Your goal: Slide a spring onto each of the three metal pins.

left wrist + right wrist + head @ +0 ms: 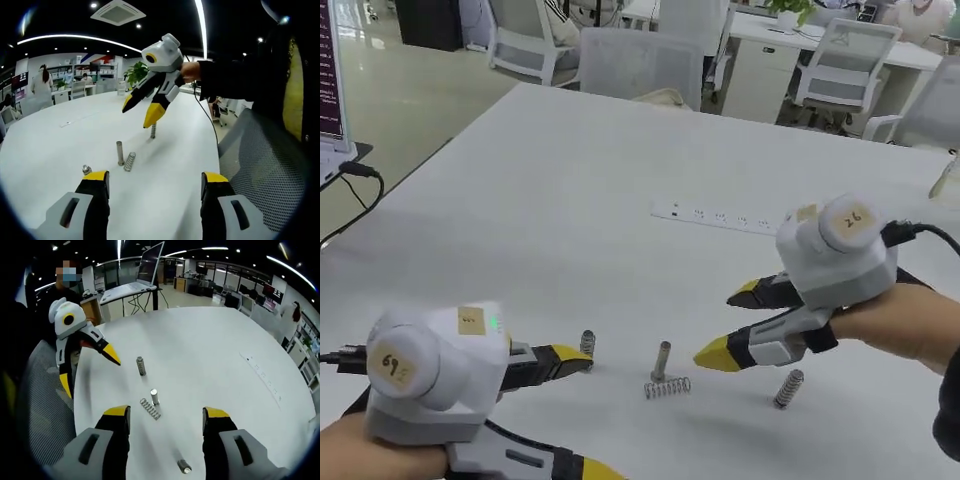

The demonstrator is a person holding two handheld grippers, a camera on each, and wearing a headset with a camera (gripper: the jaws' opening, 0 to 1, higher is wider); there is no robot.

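A bare metal pin (662, 360) stands upright near the table's front, and a loose spring (667, 387) lies flat right beside its base. To its left, a pin with a spring on it (587, 343) stands by the upper yellow tip of my left gripper (582, 414), which is open and holds nothing. Another spring-covered pin (789, 388) stands to the right, below my right gripper (725, 324), which is also open and hovers above the table. In the right gripper view, the bare pin (154, 396) and loose spring (150, 409) lie just ahead of the open jaws.
A white power strip (715, 216) lies further back on the white table (550, 200). Office chairs (640, 62) stand along the far edge. A laptop and black cable (365, 190) sit at the far left.
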